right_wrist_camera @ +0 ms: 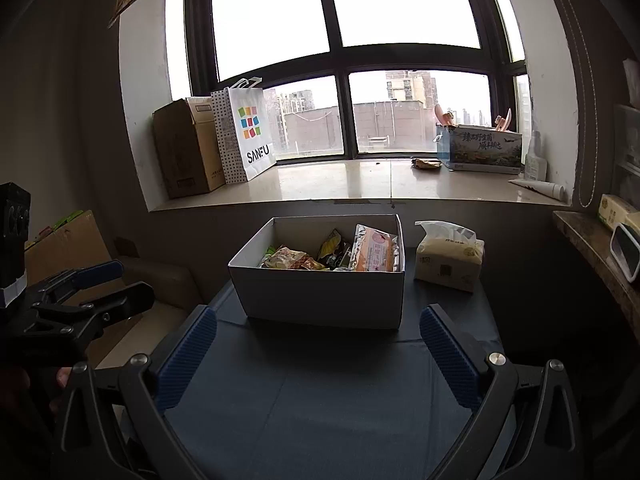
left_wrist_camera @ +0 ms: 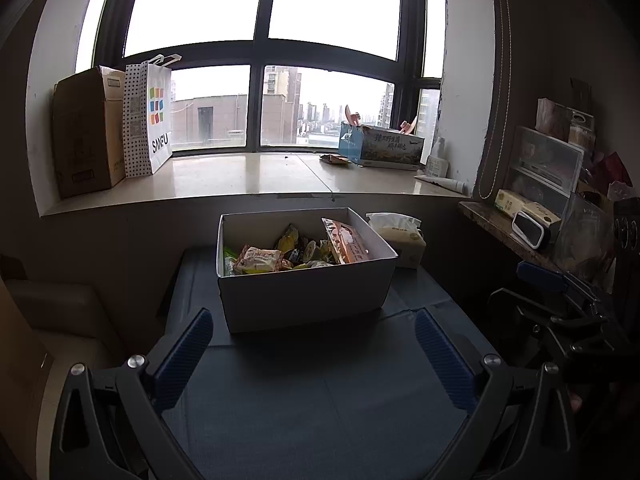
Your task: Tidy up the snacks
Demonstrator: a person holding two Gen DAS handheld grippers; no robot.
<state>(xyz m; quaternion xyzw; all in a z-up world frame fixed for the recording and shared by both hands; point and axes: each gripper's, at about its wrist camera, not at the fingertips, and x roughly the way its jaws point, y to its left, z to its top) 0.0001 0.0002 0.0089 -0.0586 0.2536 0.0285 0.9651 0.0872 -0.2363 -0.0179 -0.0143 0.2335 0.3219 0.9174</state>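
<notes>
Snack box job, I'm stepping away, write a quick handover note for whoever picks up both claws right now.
Left claw: open, empty, held back from the box.
Right claw: open, empty, likewise short of the box.
Box: white, open, on the dark table, tissue pack to its right. Snacks lie jumbled inside; a pink packet leans against the right wall.
Done: nothing visibly sorted; no snack is out on the table.
Left: sorting the snacks. One loose wrapper lies on the windowsill.

Left gripper [left_wrist_camera: 314,344] spread wide, empty, above blue table [left_wrist_camera: 320,400]; white box [left_wrist_camera: 304,296] of snacks [left_wrist_camera: 260,260] ahead
</notes>
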